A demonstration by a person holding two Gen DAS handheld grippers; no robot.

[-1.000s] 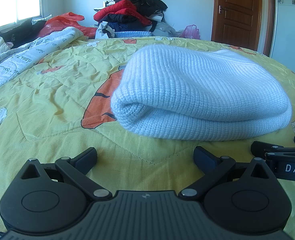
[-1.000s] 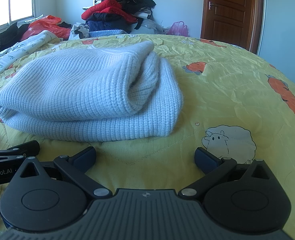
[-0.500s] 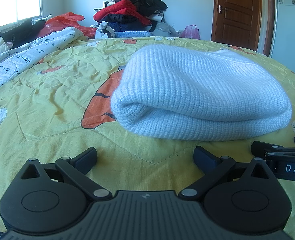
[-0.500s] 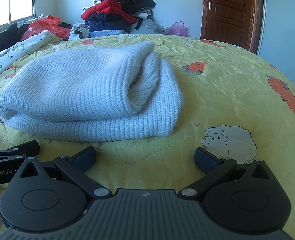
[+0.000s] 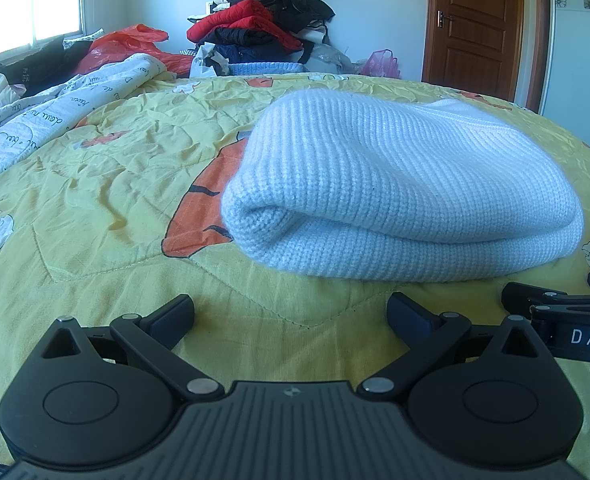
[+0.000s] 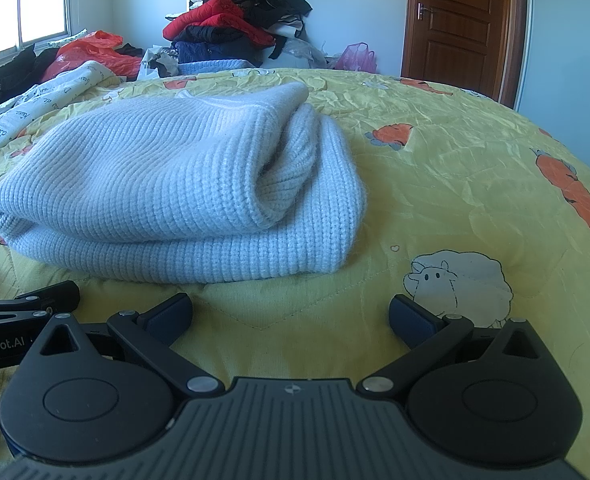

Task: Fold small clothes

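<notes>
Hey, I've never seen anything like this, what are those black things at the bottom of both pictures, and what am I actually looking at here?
Those black parts are hand-held grippers, one in each of a person's hands, each with two fingers and a wide-angle camera looking forward along them. One picture comes from the left gripper, the other from the right gripper. Each also catches the other gripper at its edge.

Both are open and hold nothing; they sit low over a yellow quilt printed with carrots and sheep. Just ahead lies a pale blue knitted garment, already folded over on itself; the right view shows its layered end. Neither gripper touches it.

At the back are a pile of clothes, a white printed blanket, and a wooden door.
</notes>
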